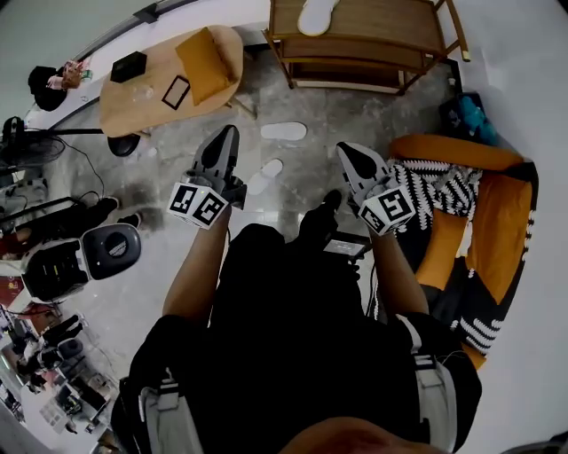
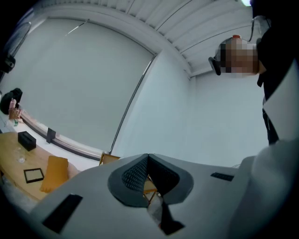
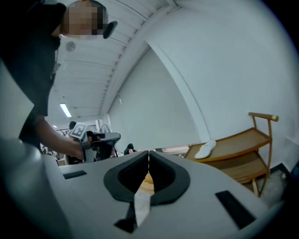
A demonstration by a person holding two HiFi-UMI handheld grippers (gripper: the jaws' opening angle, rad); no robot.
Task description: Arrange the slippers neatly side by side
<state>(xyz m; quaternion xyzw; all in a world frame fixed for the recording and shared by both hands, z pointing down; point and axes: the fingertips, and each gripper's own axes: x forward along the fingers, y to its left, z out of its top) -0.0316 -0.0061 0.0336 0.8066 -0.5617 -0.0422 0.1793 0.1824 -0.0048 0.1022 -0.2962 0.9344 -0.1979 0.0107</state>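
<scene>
"How many slippers?"

"Three slippers, all white. One slipper (image 1: 315, 13) lies on top of the wooden shelf (image 1: 373, 27). Two are on the floor: a far slipper (image 1: 284, 131) before the shelf, and a near slipper (image 1: 264, 176) closer to the person."

"And the grippers?"

"Two. The left gripper (image 1: 232, 131) has its jaws pressed together on nothing. The right gripper (image 1: 344, 149) is likewise closed and empty. Both are held about level above the floor."

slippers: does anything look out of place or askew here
Yes. One white slipper sits up on the wooden shelf, while the floor slipper and the angled slipper lie apart at different angles, not side by side.
</scene>
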